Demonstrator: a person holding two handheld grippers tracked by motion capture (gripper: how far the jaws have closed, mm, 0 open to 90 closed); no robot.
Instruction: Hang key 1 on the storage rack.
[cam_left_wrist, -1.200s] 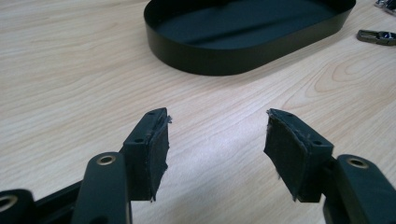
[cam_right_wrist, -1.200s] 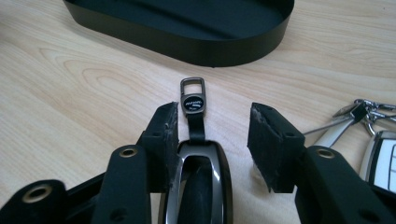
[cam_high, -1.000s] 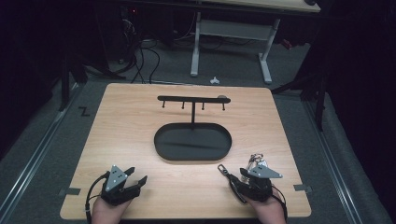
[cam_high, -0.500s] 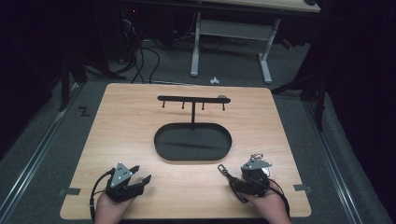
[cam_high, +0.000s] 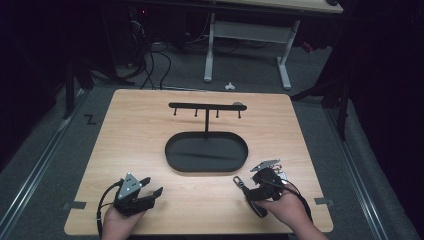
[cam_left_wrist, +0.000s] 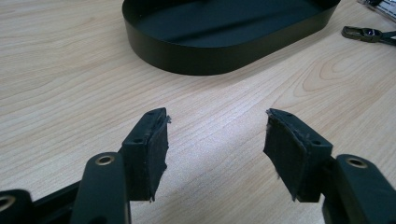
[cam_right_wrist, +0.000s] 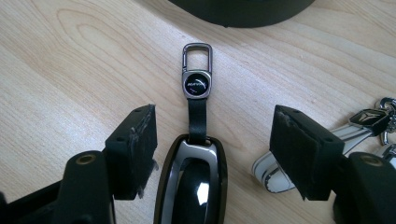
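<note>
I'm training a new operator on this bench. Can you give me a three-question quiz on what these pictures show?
1. True or false: the right gripper is clamped shut on the black key fob with a strap and metal clip.
2. What lies between the right gripper's jaws?
3. The black oval metal tray holds: A keys, B nothing visible, C a cup.

Key: 1 false, its jaws stand open. 2 the key fob. 3 B.
</note>
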